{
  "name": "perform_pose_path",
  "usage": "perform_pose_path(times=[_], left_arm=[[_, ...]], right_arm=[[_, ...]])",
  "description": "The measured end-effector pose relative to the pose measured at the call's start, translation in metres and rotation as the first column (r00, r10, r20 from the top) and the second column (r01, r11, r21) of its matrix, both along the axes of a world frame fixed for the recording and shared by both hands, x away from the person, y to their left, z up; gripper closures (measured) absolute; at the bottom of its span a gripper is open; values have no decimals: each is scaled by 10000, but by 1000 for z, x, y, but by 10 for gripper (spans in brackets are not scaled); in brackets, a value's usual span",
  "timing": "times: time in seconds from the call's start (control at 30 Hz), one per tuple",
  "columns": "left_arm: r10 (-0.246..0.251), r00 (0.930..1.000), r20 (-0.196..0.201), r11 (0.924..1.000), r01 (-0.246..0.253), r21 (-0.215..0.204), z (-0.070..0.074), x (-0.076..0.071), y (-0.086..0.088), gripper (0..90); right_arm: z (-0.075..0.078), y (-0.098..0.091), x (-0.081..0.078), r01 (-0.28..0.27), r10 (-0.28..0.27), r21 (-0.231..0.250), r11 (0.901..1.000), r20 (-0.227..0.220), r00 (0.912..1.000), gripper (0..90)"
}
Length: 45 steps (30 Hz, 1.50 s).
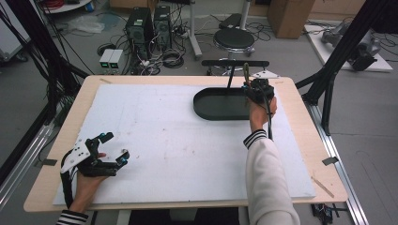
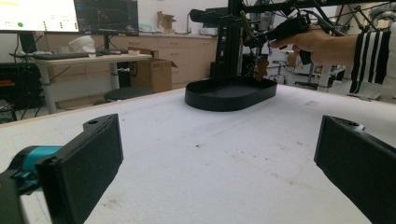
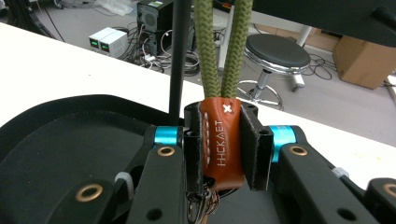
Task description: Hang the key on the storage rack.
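A: Your key strap (image 3: 219, 140), the orange leather tab with its green cord loop (image 3: 223, 46), sits at the centre of the right gripper view, clamped between your right tongs (image 3: 223, 149). In the high view it is at upper right, above the black oval tray (image 1: 216, 105).

B: And the stand?

A: The black post (image 3: 180, 56) rises just left of the cord, with the crossbar (image 1: 234, 63) overhead. If you swing sideways, I think the loop may snag the post; if your grip loosens, the strap may drop into the tray.

B: The other hand?

A: Your left tongs (image 1: 112, 147) stand apart, empty, low on the table (image 1: 187, 150) at lower left.
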<state>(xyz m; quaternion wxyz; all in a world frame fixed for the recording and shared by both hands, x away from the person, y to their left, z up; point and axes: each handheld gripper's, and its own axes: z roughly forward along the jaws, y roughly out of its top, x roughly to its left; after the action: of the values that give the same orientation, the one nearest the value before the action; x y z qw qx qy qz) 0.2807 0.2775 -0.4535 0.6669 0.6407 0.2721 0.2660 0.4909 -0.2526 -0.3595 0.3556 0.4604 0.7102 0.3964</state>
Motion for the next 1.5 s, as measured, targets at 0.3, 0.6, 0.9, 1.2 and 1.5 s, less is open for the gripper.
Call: perform_pose_path(times=[0.3,0.6,0.9,1.2,1.5], left_arm=[[11,10000,-4,10000,-11,12,0,0,0,17],[13,10000,1,10000,-13,18,0,0,0,17],[33,10000,46,10000,-33,-5,0,0,0,17],[53,10000,-15,9999,-53,-99,0,0,1,17],[54,10000,-31,9999,-54,-121,0,0,1,17]], right_arm=[[-1,-3,5,-88,93,156,9998,-349,9993,735],[-1,-2,13,-92,106,266,9996,-511,9986,734],[-3,-5,18,-448,488,574,9973,-691,9964,708],[3,-8,10,-738,800,1375,9877,-395,9960,3],[31,-33,-60,-2995,2843,1976,9334,1020,9533,3]])
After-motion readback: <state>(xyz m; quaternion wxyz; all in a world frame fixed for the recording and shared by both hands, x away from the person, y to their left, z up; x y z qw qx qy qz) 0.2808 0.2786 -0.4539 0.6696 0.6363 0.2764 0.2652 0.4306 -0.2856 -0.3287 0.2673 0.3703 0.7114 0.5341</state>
